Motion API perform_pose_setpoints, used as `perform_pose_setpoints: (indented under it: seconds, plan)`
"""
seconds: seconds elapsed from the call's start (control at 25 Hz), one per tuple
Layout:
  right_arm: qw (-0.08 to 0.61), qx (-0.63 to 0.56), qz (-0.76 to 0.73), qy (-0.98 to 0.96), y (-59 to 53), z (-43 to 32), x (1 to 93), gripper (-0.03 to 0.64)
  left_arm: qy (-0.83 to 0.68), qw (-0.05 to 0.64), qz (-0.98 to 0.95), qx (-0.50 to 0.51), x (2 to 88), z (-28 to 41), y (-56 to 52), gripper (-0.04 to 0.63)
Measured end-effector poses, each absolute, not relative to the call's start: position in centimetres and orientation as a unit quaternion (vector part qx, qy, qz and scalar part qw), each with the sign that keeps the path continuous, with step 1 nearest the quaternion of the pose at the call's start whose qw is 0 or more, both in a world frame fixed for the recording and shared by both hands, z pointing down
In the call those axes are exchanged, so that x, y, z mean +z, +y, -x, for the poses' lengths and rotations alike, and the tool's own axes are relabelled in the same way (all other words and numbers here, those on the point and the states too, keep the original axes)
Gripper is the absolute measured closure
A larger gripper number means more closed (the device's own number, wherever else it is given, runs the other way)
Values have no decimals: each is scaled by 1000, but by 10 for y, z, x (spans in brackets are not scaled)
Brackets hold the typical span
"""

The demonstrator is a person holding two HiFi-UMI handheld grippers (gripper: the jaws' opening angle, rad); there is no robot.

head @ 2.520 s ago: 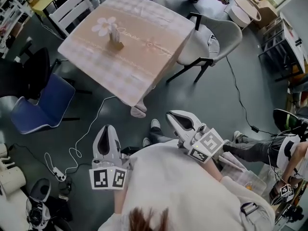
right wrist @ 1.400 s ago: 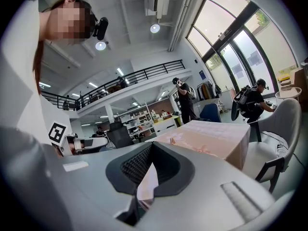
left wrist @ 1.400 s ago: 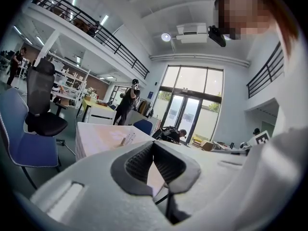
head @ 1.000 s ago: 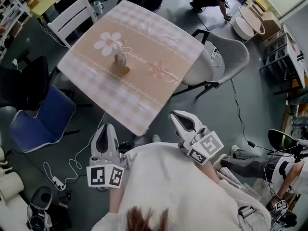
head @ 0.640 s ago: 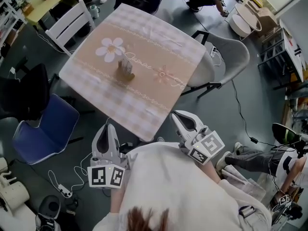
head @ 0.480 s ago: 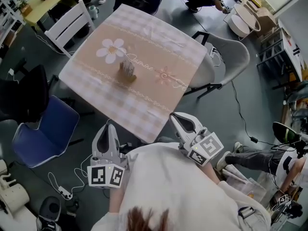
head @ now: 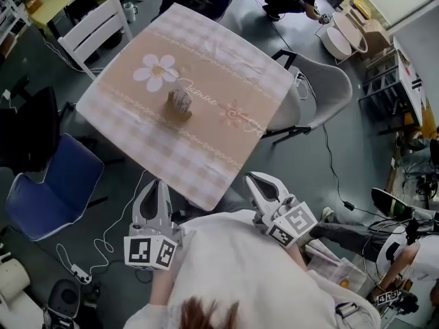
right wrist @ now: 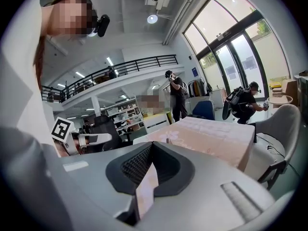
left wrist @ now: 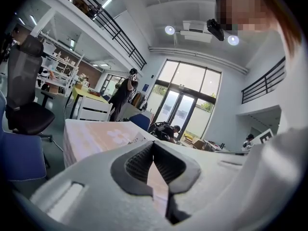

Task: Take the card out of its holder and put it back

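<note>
Both hand-held grippers shut and empty, short of the bench

The left hand-held gripper (head: 154, 186) and right hand-held gripper (head: 258, 179) have their jaws together with nothing between them, just off the near corner of the bench (head: 232, 59). The card (head: 180, 98) stands in its holder (head: 180, 112) near the bench's middle.
</note>
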State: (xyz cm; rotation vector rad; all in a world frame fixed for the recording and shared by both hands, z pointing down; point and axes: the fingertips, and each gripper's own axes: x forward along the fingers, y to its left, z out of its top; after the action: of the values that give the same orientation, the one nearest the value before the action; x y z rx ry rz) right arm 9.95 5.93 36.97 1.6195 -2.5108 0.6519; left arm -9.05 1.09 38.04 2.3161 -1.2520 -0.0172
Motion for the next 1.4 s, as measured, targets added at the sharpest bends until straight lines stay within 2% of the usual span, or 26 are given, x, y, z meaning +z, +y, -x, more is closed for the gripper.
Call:
perform_pose_setpoints:
  seconds: [0.4,0.88,1.4]
  plan:
    - [3,222,-506,-833,25,-126,366,618,-483,249,-840,-2,373,60,-4,595]
    - [5,259,-441,-859,-12,-140,382,618,-545,250,-800,9,368,46,-3,595]
    - [1,271,-462,-845,-27,-139,386,618,-526,260,-810,19,370,44,-28,595]
